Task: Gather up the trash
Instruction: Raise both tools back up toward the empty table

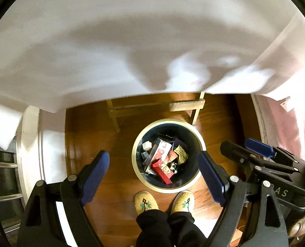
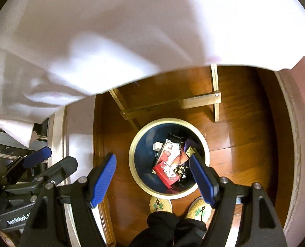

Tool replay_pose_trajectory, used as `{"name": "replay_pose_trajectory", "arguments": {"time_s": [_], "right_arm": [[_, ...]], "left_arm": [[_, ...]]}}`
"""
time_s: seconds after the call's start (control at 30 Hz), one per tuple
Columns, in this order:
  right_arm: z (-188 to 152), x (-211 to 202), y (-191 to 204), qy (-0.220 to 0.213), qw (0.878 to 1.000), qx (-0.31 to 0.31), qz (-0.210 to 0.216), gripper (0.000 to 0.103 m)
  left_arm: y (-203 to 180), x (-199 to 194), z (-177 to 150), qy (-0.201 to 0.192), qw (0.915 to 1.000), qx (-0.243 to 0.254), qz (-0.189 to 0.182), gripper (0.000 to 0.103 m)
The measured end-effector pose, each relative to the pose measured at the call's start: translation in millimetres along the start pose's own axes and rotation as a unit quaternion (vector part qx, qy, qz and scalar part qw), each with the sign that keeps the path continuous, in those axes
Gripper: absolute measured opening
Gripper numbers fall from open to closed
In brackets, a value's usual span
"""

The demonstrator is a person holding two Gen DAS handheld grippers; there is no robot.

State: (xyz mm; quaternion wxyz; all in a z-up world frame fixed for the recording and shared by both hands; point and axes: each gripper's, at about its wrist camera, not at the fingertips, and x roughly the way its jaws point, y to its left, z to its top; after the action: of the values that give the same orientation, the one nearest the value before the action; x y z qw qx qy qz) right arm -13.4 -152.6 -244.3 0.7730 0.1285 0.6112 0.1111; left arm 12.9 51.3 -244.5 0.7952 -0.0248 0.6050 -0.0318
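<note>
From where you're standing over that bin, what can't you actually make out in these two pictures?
- Table top: in both views the white tablecloth covers it, blurred.
- Bottom of the trash bin: hidden under the red box and other wrappers.
- Print on the wrappers: too small to read.
- The person: only slippers and dark trousers show; the lower edge cuts off the rest.
- Left gripper and right gripper: open, empty.

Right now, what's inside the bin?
The bin holds a red box, a red-and-white packet, a gold wrapper and a small grey block. The pile hides whatever lies beneath.
</note>
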Motion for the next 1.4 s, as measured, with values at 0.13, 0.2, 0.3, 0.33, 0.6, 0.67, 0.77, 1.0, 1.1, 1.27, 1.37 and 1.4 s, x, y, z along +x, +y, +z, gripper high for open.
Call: {"name": "replay_pose_trajectory", "arguments": {"time_s": [0.13, 0.2, 0.3, 0.33, 0.6, 0.67, 0.77, 1.0, 1.1, 1.27, 1.37, 1.4], "right_arm": [[3, -25, 8, -0.014, 1.0, -0.002, -0.008, 0.074], [4, -41, 14, -0.018, 1.0, -0.005, -0.018, 0.074], [6, -61, 21, -0.024, 0.999, -0.008, -0.021, 0.074], [6, -70, 25, -0.027, 0.999, -0.009, -0.023, 0.074], [16, -133, 43, -0.04, 0.998, -0.013, -0.051, 0.074], [19, -148, 48, -0.044, 0.997, -0.018, -0.056, 0.074], [24, -173, 56, -0.053, 0.997, -0.026, -0.057, 0.074], [41, -249, 79, -0.109, 0.992, -0.044, -0.045, 0.075], [49, -279, 91, -0.138, 0.988, -0.057, -0.044, 0.075], [57, -307, 102, -0.166, 0.984, -0.055, -0.039, 0.075], [59, -318, 109, -0.179, 0.981, -0.058, -0.039, 0.075], [59, -319, 111, -0.182, 0.981, -0.06, -0.039, 0.075]], "left_arm": [[0, -29, 6, -0.02, 0.9998, -0.001, 0.004, 0.086], [-1, -44, 9, -0.024, 0.9997, -0.004, -0.002, 0.086], [-5, -68, 14, -0.029, 0.9996, -0.003, -0.005, 0.086], [-6, -77, 16, -0.033, 0.9995, -0.002, -0.002, 0.086], [-8, -148, 31, -0.06, 0.9981, -0.015, -0.003, 0.086], [-9, -164, 34, -0.067, 0.9977, -0.013, -0.001, 0.086], [-12, -189, 41, -0.077, 0.997, -0.011, 0.001, 0.086], [-20, -248, 53, -0.115, 0.9933, -0.009, 0.012, 0.086], [-22, -273, 58, -0.134, 0.9908, -0.01, 0.014, 0.086], [-22, -307, 62, -0.167, 0.9857, -0.011, 0.021, 0.086], [-23, -317, 64, -0.177, 0.9838, -0.013, 0.026, 0.086], [-23, -320, 65, -0.179, 0.9833, -0.013, 0.029, 0.086]]}}
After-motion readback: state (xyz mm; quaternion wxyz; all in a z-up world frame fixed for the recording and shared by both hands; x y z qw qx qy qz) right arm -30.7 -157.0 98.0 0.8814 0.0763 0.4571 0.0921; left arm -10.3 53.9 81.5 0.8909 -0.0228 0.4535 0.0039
